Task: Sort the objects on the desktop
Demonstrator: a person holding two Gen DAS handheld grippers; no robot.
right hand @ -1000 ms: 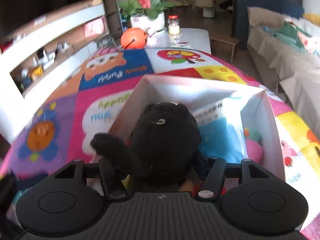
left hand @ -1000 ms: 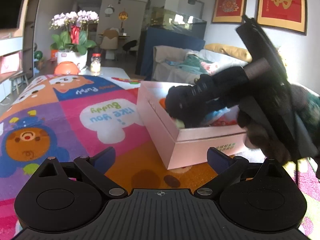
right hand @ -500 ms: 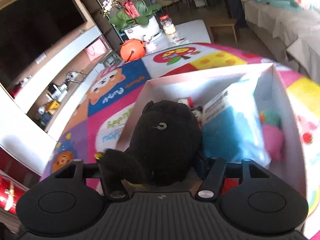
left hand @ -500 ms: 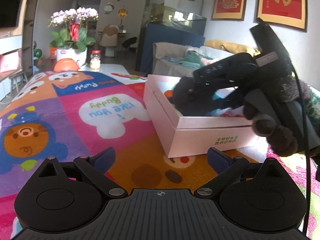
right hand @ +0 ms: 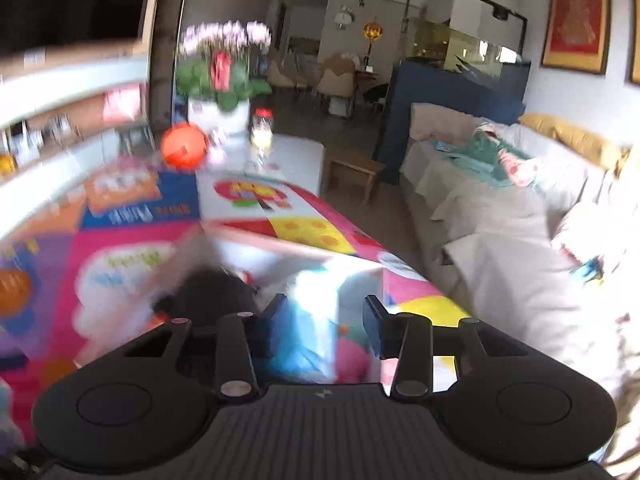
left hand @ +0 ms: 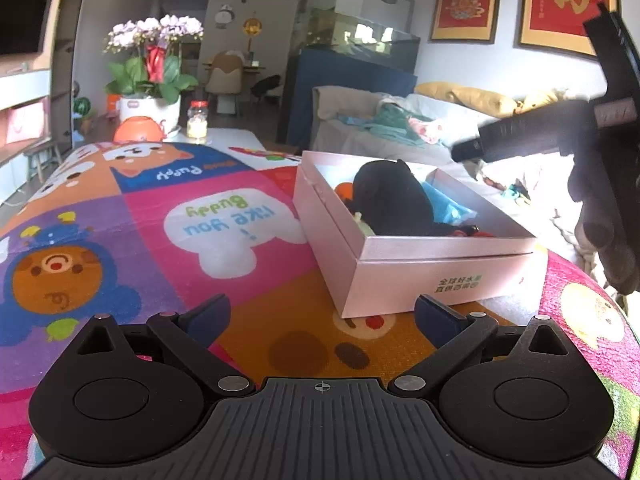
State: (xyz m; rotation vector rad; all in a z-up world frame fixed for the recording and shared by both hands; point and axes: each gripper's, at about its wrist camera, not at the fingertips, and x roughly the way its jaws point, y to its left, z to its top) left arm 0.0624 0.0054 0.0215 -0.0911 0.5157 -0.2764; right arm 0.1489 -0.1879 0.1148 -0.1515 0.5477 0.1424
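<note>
Black plush toy point(left hand: 390, 200) lies rounded in pink box point(left hand: 440, 268). Your left tongs point(left hand: 322, 314) gape empty; right tongs point(right hand: 326, 322) closing, empty.

Matte black left gripper point(left hand: 322, 314) carries blue fingertip pads point(left hand: 208, 314) and silver screws. The right gripper point(right hand: 326, 322) looks identical; a dark glove point(left hand: 604, 216) covers its hand.

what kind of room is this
Most likely a home living room: a sofa strewn with clothes, a potted orchid and a cartoon play mat under the pink box.
</note>
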